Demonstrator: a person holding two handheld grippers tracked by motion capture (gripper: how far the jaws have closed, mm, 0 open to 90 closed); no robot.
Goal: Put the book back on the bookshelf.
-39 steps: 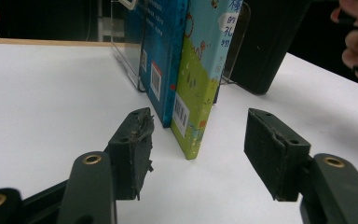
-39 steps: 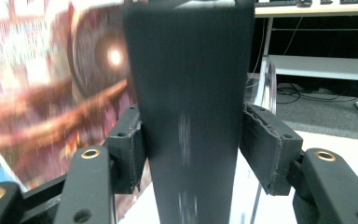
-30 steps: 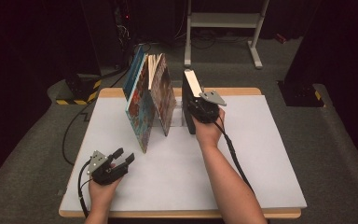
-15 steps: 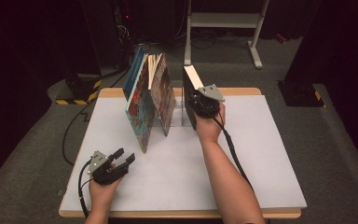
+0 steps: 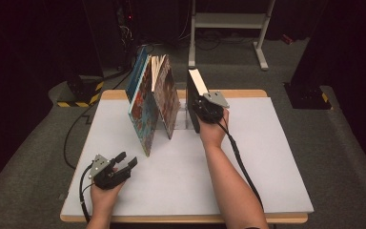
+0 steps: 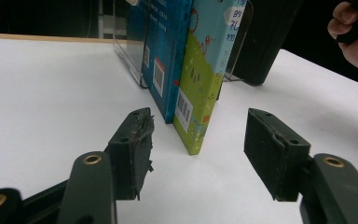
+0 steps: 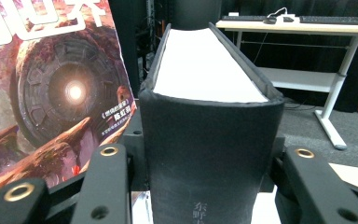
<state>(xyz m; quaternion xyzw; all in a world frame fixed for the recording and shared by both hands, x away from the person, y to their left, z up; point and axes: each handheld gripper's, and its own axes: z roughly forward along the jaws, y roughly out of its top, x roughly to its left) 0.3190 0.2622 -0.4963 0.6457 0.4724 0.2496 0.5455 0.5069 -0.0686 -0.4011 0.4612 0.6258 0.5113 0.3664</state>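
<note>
Gripping a thick black book (image 5: 194, 98) by its spine, right tongs (image 5: 205, 110) closed about halfway, a jaw on either cover. Seen in the right gripper view with the black book (image 7: 209, 140) wedged between both jaws, spine toward the camera, white page edge on top, pads pressed to the covers at each side. Standing upright on the tabletop (image 5: 267, 157), near its far edge, just right of a clear bookend (image 5: 187, 114). Right hand (image 5: 213, 129) behind the tongs, cable trailing back along the forearm.

Resting low over the near left corner of the tabletop, left tongs (image 5: 125, 162) open fairly wide, holding nothing, touching nothing. Shown in the left gripper view with bare white tabletop (image 6: 51, 93) between the two pads (image 6: 133, 149), left pad worn and frayed at its edge. Pointing toward the leaning books, well apart from the black book.

Leaning together left of the black book, a blue book (image 5: 137, 78), a colourful book (image 5: 143, 112) and a reddish book (image 5: 167, 98), bottoms splayed on the tabletop. Viewed from the left tongs as a blue book (image 6: 163, 51) and a green book (image 6: 205, 70) with barcodes low on their covers, ahead of the open jaws but not between them. Black book (image 6: 265, 42) beyond them, against the bookend (image 6: 130, 60), with the right hand (image 6: 356, 32) at the picture's right edge.
</note>
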